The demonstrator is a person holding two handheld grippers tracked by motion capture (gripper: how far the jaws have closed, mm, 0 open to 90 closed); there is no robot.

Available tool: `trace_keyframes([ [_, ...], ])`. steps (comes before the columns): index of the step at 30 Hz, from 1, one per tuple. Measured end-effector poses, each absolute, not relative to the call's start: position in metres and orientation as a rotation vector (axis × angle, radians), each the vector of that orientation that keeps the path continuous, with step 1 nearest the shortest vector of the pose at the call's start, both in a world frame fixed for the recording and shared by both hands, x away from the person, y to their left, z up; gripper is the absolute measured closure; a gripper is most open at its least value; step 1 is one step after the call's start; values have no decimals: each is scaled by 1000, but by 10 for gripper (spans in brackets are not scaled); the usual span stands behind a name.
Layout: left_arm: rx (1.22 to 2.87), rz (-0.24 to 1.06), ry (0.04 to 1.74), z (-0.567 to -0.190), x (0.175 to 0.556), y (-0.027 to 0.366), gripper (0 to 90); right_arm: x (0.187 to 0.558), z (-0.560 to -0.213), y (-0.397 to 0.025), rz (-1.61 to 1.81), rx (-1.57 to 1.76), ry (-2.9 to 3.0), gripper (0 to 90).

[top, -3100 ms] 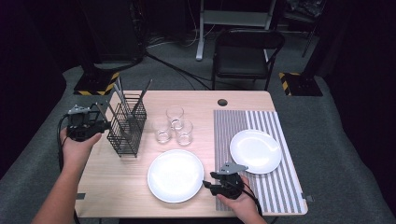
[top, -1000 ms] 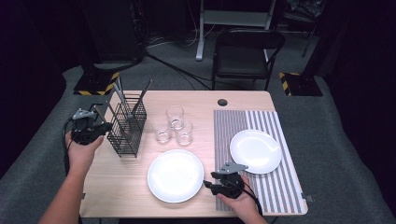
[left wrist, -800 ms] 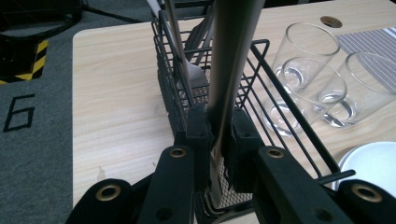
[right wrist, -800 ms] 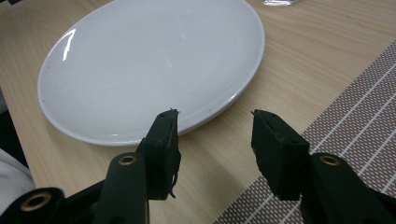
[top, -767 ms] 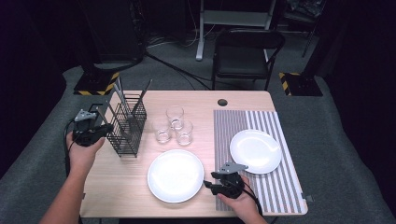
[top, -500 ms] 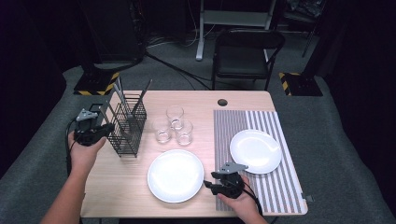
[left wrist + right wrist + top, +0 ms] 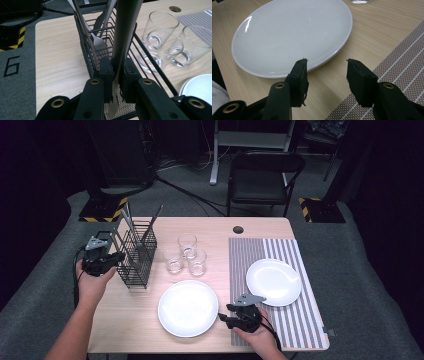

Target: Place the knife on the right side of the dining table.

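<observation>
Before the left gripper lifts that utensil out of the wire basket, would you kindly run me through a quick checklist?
1. Left gripper shut on the utensil: ok.
2. Grip placed low on the handle, inside the wire basket: ok.
3. Other utensils leaning close by, may snag: not ok.
4. Glasses apart from the basket: ok.
5. Right gripper open, beside the large plate: ok.
6. Which kind of utensil it is: cannot tell.

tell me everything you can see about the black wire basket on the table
The black wire basket is an upright, open-topped caddy of thin dark metal rods with a fine mesh floor. It stands on the light wooden table near its left edge, left of three glasses. Several silver utensils lean inside. The left tongs reach over its rim, shut on one utensil handle.
</observation>
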State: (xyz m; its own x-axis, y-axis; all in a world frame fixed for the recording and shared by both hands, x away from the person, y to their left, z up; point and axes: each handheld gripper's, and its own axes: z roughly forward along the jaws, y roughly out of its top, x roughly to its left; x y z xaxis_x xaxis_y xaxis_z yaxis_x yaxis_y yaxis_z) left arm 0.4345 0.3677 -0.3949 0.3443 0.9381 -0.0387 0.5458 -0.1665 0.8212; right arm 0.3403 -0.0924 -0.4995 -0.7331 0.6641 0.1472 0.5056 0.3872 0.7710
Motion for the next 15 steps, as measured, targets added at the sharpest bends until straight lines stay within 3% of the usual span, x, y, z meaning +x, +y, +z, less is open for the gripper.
trace_keyframes([
  [15, 1870, 651, 1302, -392, 437, 364, 814, 341, -499, -93, 1268, 1051, 2455, 508],
])
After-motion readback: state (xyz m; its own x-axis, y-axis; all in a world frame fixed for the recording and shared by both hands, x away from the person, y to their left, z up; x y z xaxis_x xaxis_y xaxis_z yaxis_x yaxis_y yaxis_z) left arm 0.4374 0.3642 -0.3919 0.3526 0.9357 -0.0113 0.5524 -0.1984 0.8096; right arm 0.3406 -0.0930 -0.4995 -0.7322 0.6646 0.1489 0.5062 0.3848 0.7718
